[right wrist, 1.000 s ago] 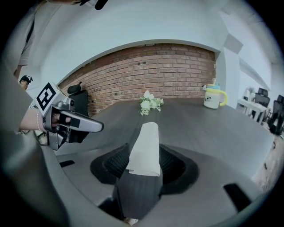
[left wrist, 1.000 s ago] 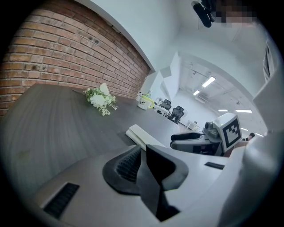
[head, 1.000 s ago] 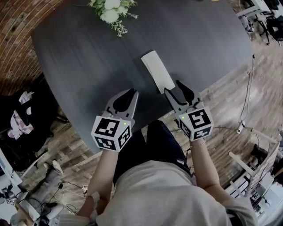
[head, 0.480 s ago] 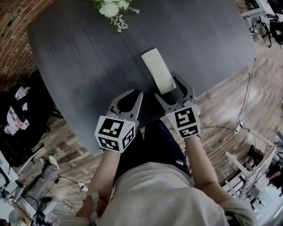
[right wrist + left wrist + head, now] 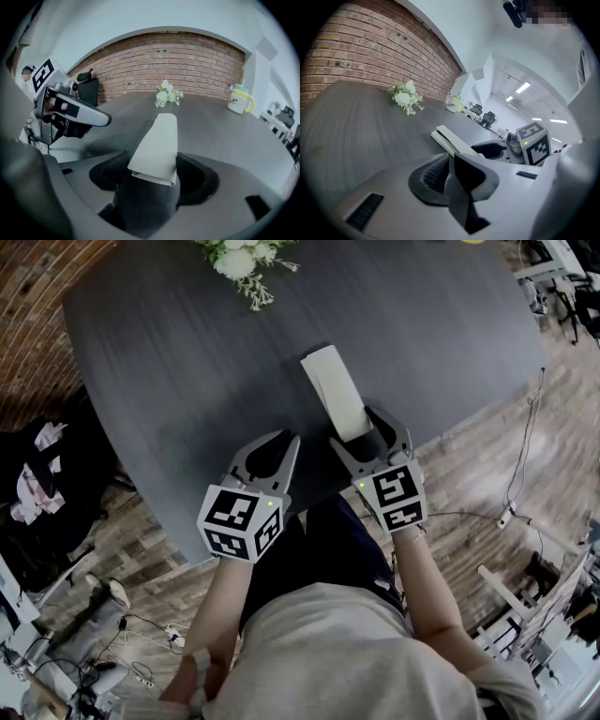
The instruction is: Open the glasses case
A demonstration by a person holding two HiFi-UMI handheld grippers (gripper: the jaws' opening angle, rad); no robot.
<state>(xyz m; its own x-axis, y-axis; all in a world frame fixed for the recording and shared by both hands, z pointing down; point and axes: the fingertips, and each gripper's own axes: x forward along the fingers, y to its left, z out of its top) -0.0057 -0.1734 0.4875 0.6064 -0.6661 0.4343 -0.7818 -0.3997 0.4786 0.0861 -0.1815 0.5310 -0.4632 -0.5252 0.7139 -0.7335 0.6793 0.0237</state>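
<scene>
Glasses case (image 5: 335, 390) lay flat on the dark worktop (image 5: 187, 352), and its near end sat between the jaws of the right tool (image 5: 364, 434). Those jaws stood wide apart and had just been closing in on it a little. Left tool (image 5: 286, 439) hung just left of that over the worktop's near edge, jaws together with nothing in them.

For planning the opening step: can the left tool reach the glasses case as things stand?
Probably yes. The left tool is close beside the glasses case, with only bare table between them; the case's long side that faces it is uncovered.
</scene>
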